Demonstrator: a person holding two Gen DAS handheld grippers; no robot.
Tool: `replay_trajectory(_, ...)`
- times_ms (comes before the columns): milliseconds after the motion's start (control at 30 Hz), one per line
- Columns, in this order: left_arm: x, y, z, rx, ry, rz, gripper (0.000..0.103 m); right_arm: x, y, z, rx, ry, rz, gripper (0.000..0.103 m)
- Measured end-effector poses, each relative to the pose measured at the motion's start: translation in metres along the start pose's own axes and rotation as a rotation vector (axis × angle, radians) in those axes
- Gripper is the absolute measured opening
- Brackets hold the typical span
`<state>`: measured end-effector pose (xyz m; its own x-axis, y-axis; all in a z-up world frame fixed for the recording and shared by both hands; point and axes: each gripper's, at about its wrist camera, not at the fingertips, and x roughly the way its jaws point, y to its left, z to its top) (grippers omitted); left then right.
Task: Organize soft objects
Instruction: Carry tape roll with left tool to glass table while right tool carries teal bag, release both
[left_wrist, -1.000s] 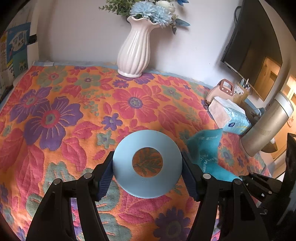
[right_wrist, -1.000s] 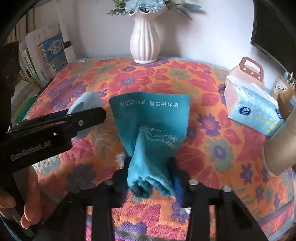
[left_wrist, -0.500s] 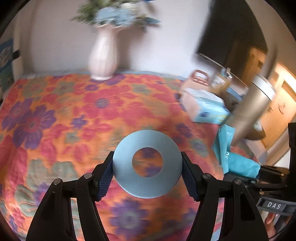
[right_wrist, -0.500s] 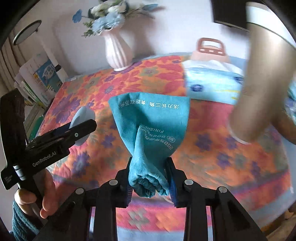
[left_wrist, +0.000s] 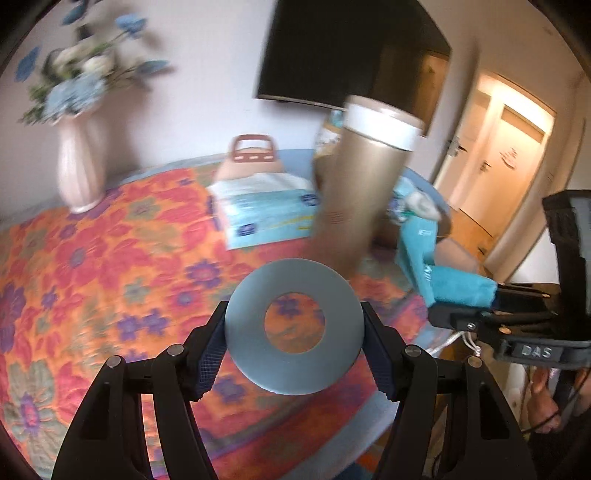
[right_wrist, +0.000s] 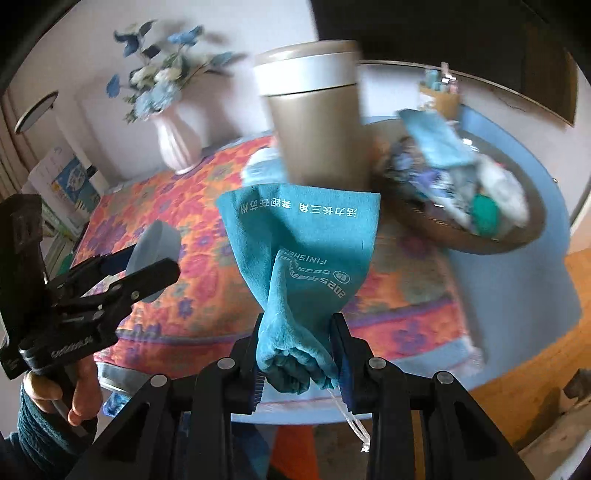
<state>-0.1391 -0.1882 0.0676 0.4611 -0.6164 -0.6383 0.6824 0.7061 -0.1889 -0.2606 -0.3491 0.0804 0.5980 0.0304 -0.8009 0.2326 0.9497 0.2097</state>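
My left gripper (left_wrist: 293, 343) is shut on a pale blue foam ring (left_wrist: 293, 326), held upright above the flowered tablecloth (left_wrist: 110, 258). My right gripper (right_wrist: 299, 354) is shut on a bunched teal cloth (right_wrist: 303, 240) with white printing, which fans out above the jaws. That cloth (left_wrist: 443, 273) shows at the right in the left wrist view; the ring (right_wrist: 155, 245) and left gripper (right_wrist: 122, 280) show at the left in the right wrist view. A round bowl (right_wrist: 424, 218) holding several cloths stands at the table's far right.
A tall gold cylinder (right_wrist: 314, 122) with a white band stands in the middle, just left of the bowl. A tissue pack (left_wrist: 266, 210), a pink handled box (left_wrist: 253, 158) and a white vase (left_wrist: 79, 166) of blue flowers stand behind. The table's front edge (right_wrist: 388, 369) is near.
Both grippers have swung to the right and risen a little, each still holding its object. The gold cylinder and the bowl of cloths have come into view; the vase has slid left.
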Motion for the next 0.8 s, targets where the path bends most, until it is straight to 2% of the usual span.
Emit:
replay_trajectory(533,0.031,-0.139,0.03,0.218,0.004,-0.19,0.064,-0.045,-0.113,-0.013,0.192,-0.084,-0.078,0.031)
replay_trajectory(733,0.054,-0.176,0.062,0.243,-0.016,-0.221,0.065,-0.073,-0.146,0.001,0.237,-0.163,-0.098,0.031)
replay_trajectory(800,0.061,-0.184,0.075,0.222,-0.031,-0.19,0.065,-0.082,-0.157,0.018,0.242,-0.202,-0.122,0.031)
